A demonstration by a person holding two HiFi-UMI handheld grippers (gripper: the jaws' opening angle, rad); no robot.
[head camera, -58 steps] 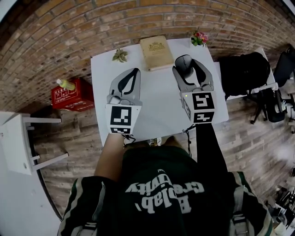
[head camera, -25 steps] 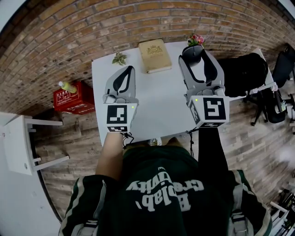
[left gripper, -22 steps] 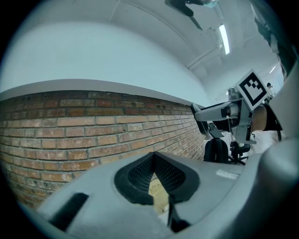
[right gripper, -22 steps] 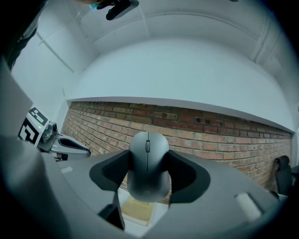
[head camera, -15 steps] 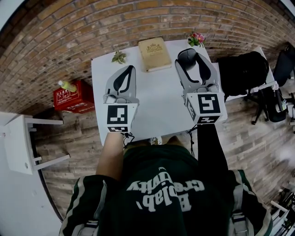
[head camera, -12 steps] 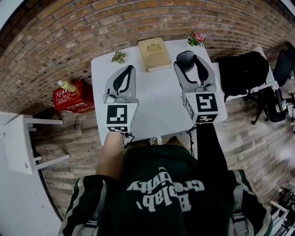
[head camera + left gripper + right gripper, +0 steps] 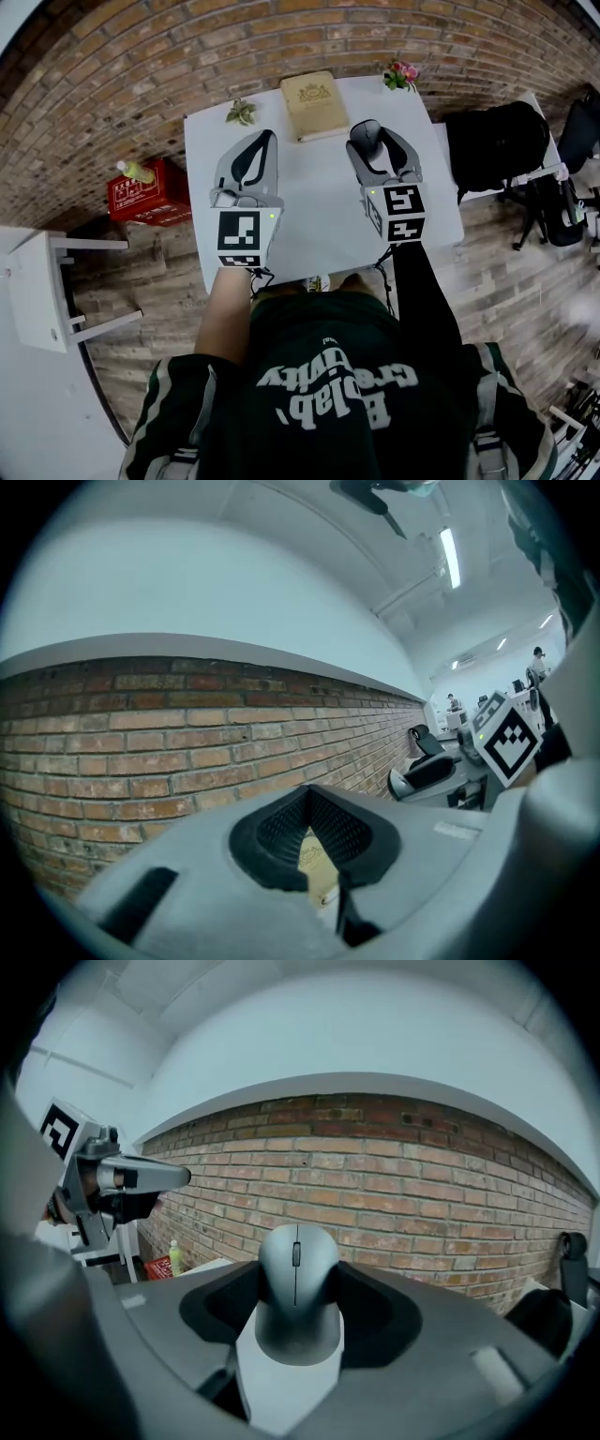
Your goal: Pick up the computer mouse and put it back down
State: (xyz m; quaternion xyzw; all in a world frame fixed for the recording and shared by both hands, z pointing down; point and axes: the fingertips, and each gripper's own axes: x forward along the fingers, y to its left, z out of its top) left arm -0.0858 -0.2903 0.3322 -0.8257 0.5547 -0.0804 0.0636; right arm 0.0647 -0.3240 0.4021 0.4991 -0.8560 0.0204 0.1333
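The mouse (image 7: 297,1274) is pinched between the jaws of the right gripper (image 7: 373,139), low over the far right part of the white table (image 7: 319,211), just right of the book (image 7: 314,105). To set it down well, seat it flat on the tabletop before spreading the jaws, then draw straight back. The left gripper (image 7: 263,141) hovers empty, jaws pressed together

both forearms stretched forward, left claw (image 7: 265,139) pinched together, empty, right claw (image 7: 377,131) clamped on the mouse (image 7: 367,141)
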